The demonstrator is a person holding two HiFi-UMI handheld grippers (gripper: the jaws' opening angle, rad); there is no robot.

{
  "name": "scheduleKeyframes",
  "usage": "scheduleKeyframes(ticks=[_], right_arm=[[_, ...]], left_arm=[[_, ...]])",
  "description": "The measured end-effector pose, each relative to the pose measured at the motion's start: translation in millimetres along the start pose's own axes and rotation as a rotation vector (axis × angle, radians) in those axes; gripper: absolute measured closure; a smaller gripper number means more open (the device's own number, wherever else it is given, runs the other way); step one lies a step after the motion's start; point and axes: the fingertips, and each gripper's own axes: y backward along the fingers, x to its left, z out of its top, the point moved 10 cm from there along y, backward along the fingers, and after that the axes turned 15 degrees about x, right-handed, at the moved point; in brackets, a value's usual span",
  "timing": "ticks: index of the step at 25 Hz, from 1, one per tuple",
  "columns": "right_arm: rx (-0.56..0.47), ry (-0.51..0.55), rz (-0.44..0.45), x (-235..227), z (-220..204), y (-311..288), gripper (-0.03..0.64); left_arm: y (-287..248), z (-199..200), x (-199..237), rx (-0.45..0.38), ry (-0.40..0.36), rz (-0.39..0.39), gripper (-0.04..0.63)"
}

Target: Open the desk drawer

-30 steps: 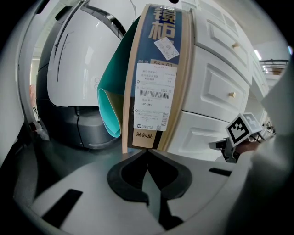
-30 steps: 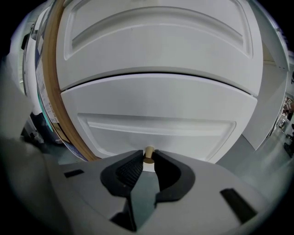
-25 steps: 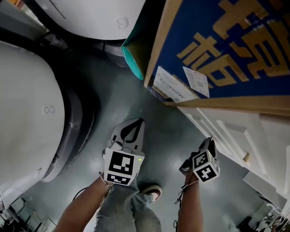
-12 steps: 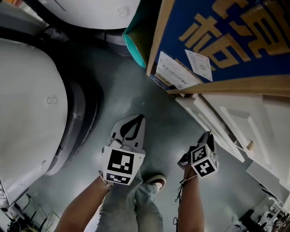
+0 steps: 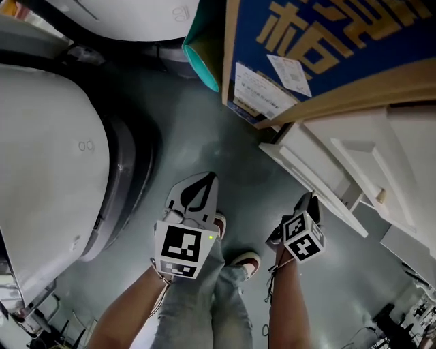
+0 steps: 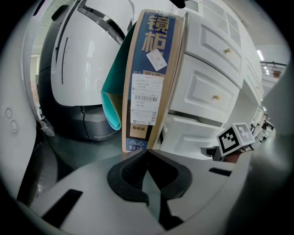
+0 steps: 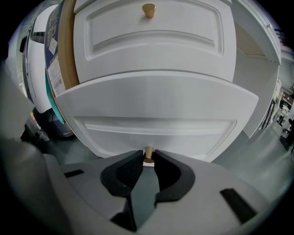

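The white desk stands at the right, its bottom drawer pulled out from the front. In the right gripper view, that drawer's panel fills the middle and its small brass knob sits pinched between the jaws. My right gripper is shut on this knob; from the head view it meets the drawer's edge. My left gripper hangs over the grey floor, shut and empty, well left of the desk. Its tips meet with nothing between them.
A tall blue and brown cardboard box leans against the desk's side, with a teal roll behind it. Large white rounded machines stand at the left. An upper drawer with its own knob is above. The person's shoes are below.
The bottom drawer has slid further out of the desk, with the right gripper on its knob drawing back. The left gripper and the person's feet have shifted back as well.
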Motion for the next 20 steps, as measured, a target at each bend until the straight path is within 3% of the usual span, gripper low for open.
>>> scheduleKeyframes(ticks=[20], right_arm=[[0.052, 0.007, 0.009, 5, -59, 32, 0.534]], left_arm=[[29, -18, -3, 0.058, -0.015, -0.008, 0.577]])
